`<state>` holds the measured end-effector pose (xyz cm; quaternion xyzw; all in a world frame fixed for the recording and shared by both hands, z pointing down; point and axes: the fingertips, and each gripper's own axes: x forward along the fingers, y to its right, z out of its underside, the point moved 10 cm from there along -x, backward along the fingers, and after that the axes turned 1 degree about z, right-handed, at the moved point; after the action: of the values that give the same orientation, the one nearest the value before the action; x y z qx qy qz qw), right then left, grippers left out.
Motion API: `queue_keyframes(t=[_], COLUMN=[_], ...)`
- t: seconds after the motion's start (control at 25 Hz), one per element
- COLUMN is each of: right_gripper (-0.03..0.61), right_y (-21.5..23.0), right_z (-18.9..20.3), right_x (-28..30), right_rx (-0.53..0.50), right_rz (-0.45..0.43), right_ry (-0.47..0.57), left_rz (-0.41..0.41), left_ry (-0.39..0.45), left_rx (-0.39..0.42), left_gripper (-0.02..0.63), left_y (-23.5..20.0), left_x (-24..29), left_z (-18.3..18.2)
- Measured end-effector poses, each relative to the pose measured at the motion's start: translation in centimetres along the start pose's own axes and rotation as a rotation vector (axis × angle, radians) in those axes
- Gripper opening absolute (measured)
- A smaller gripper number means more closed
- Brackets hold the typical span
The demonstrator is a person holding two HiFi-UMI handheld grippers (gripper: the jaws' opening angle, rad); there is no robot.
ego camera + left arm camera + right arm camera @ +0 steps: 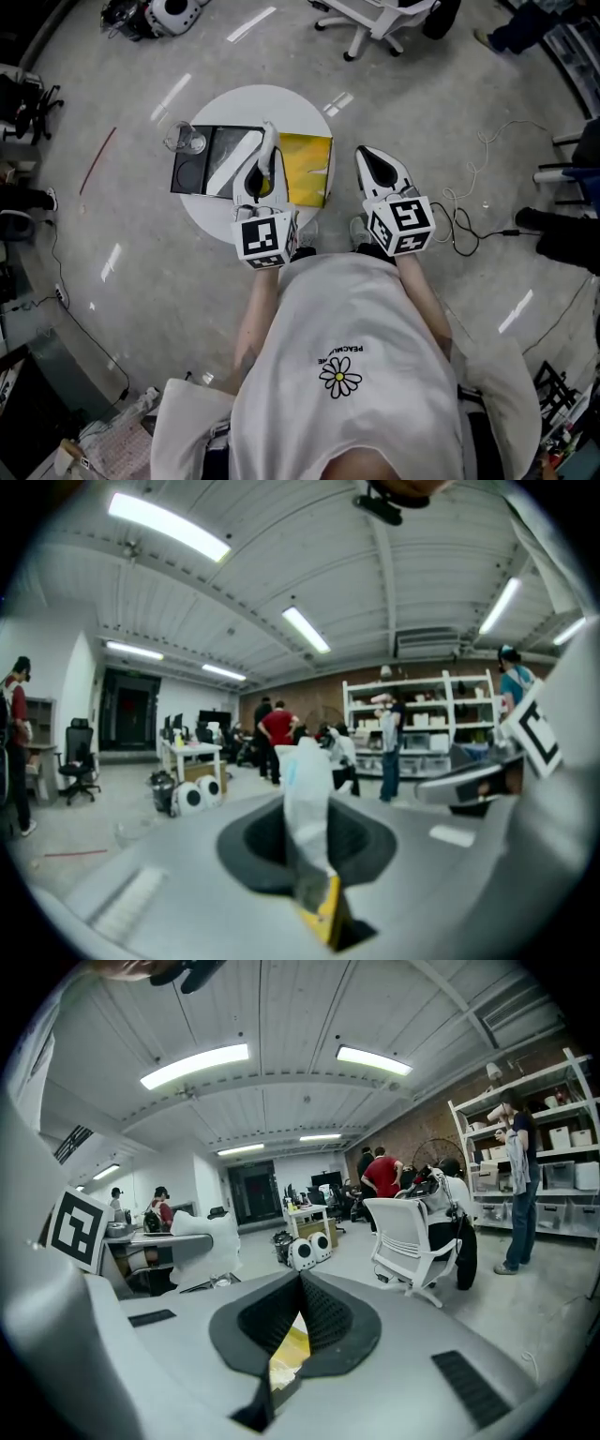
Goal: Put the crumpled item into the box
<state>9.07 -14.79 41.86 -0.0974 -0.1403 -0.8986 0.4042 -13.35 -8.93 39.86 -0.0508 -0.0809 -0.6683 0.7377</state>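
Crumpled item looked light, soft and easily squashed, best pinched at its middle. The left gripper gripped it just right of the box. Farther right, the right gripper was closed and empty.

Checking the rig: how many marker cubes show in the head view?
2. One cube sits on the left gripper over the round table, the other cube on the right gripper beside it. None seems hidden.

Open lab workshop (stocked shelves, office chairs, concrete floor)
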Motion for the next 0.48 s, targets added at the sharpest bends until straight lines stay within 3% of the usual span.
queue_keyframes(t=[0.48], right_gripper=[0.0], right_y=[-0.1], right_z=[0.2], right_x=[-0.2], right_rx=[-0.016], right_rz=[-0.018], right_ry=[-0.018], left_rz=[-0.049], left_ry=[-0.047], left_rx=[0.017], left_gripper=[0.04], left_y=[0.0], left_x=[-1.9], left_z=[1.8])
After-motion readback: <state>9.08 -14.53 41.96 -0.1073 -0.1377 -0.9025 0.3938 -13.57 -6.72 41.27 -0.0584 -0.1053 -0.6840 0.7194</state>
